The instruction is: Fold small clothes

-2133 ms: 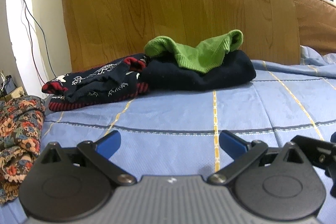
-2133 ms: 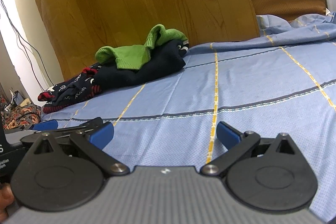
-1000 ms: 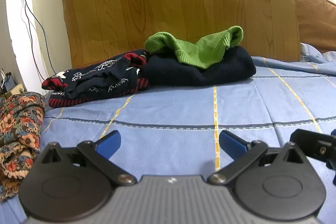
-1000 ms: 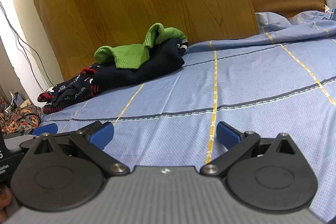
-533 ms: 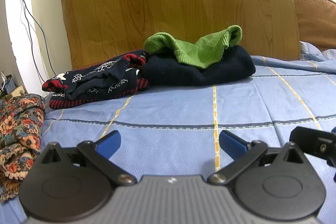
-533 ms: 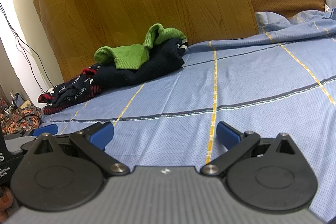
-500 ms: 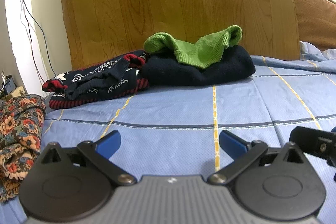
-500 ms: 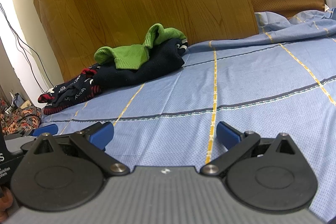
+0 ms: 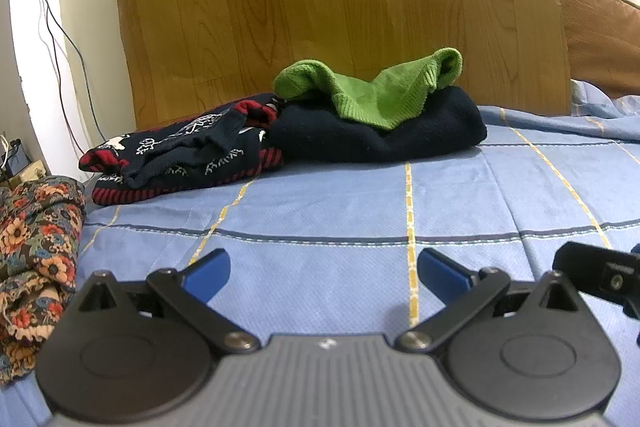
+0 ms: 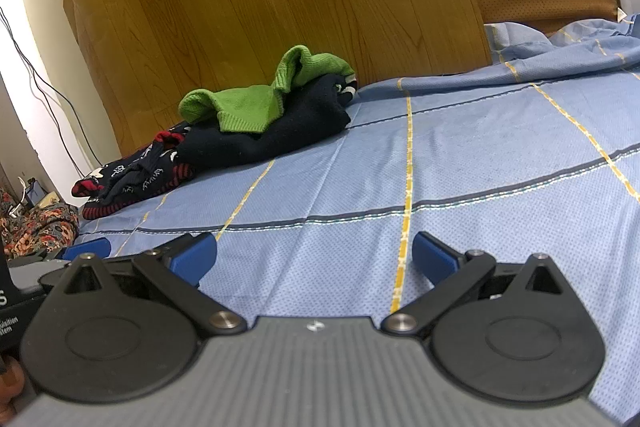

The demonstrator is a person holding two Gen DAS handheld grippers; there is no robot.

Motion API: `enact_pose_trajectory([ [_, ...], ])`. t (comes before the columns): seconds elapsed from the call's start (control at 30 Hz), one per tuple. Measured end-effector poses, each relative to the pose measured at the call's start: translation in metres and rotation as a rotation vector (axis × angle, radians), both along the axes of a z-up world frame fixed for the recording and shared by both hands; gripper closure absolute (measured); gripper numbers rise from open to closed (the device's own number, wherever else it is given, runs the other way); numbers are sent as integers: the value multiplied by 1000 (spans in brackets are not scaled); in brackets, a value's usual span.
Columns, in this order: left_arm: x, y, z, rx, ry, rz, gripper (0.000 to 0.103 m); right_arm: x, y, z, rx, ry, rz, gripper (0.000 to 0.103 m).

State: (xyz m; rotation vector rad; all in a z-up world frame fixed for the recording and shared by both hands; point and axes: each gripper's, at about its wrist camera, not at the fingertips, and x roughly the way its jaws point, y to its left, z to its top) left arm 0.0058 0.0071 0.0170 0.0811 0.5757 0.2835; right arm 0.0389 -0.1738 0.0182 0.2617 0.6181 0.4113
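Far left of the wood-grain headboard panel: a crumpled floral-print cloth at the edge of the bed. Next, below the panel's left part: a navy knitted garment with red trim and white pattern, loosely bunched. Touching it on its right, below the panel's middle: a plain dark navy folded garment with a bright green knitted piece draped on top, rumpled, not folded. Nearer than all of these, well apart from the panel: bare blue bedsheet with yellow and grey grid lines.

Judged step: reaching for a garment to fold; nothing yet lifted. To do it well:
- take the green piece first, since it lies on top
- pinch near one edge or the ribbed hem, one set of jaws on each side
- lift clear of the navy garment beneath without dragging it
- spread flat on the open sheet before folding.

Pose, left to right:
- left gripper: low over the sheet, aimed toward the pile below the panel, jaws spread wide, holding nothing
- right gripper: just beside it, equally low and level, jaws likewise apart and empty.
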Motion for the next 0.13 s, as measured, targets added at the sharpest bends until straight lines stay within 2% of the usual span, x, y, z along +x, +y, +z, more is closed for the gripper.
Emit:
enact_pose_trajectory([
  [0.13,-1,-1,0,4,-5,-4,0,0,0,0,0,0,0,0],
])
